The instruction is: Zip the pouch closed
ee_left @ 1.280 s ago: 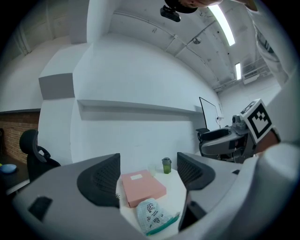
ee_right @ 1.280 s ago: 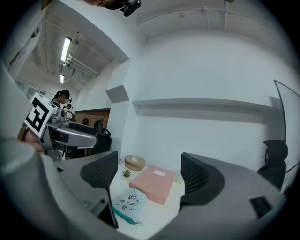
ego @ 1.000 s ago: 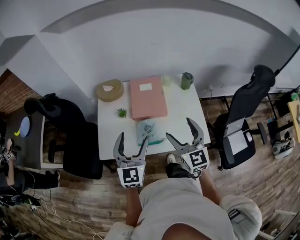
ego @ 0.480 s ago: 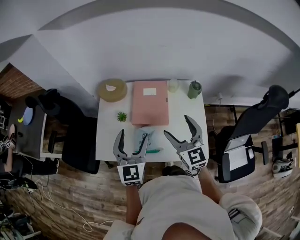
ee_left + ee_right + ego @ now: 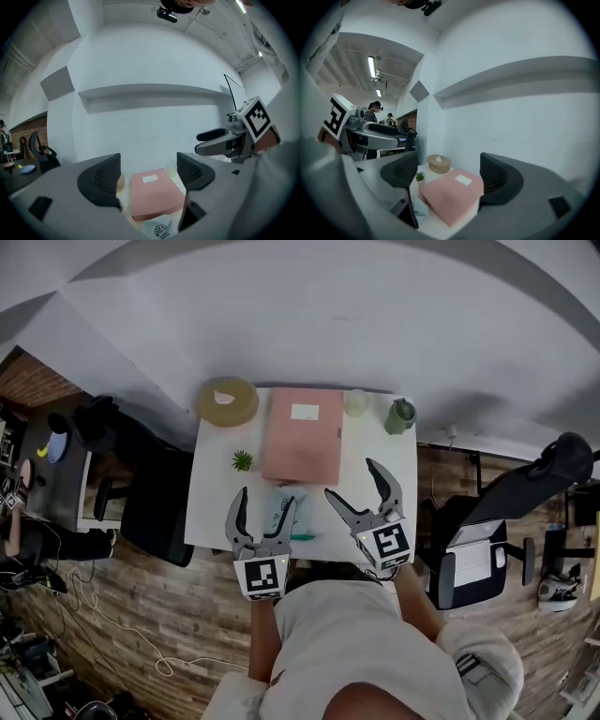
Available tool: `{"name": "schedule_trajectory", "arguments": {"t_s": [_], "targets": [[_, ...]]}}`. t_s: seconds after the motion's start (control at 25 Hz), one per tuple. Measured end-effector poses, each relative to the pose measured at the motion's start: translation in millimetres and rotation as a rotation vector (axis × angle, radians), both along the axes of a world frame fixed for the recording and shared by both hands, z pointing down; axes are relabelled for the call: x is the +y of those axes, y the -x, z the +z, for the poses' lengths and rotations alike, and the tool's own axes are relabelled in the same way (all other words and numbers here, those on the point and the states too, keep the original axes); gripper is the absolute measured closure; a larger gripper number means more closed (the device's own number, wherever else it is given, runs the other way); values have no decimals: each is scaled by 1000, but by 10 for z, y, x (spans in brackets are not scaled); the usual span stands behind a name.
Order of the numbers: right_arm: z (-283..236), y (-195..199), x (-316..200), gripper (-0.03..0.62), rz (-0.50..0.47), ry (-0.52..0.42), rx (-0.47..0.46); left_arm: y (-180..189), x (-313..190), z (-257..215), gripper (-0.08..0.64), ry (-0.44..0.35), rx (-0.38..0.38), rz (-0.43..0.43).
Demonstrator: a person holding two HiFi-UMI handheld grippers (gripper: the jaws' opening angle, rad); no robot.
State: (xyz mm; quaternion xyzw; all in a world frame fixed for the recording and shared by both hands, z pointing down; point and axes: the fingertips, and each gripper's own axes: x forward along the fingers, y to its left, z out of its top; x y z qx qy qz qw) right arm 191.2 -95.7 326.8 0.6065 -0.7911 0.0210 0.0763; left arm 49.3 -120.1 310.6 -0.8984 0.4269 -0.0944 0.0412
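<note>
— Where does the pale patterned fabric pouch (image 5: 279,512) lie?

— It lies on the white desk (image 5: 211,517), just beside the flat pink rectangular box (image 5: 302,437), at the box's edge nearest the person. Whether its zip is open or closed cannot be made out.

— And the left tongs (image 5: 265,497)?

— Their jaws stand wide apart with nothing between them. In the left gripper view the pouch shows low down, beneath the gap, with the pink box just behind it. From the head view the tongs hang over the pouch, on the person's side of the box.

— The right tongs (image 5: 352,478)?

— Those are spread wide too, and empty. The person holds them off the box's near right corner, to the right of the pouch. Through their gap the right gripper view shows the box farther off.

— What else stands round the box?

— A small green potted plant (image 5: 243,460) sits just to the left of the box. A round tan tissue holder (image 5: 228,401) stands off the far left corner. Beside the far right corner there is a pale translucent cup (image 5: 356,403), and a dark green tumbler (image 5: 401,416) stands beyond that. A black office chair (image 5: 155,512) stands well to the box's left, off the desk.
</note>
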Motion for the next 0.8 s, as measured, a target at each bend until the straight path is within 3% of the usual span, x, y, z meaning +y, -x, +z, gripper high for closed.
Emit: {"name": "schedule_trajectory", "arguments": {"t_s": [0.32,0.8], "targets": [[477,178,-151,198,-76,106,43,-15,-203,488,196,78,-14,28],[1488,408,-18,264,-188,363,166,30,-303,1445,236,271,-59,122]]}}
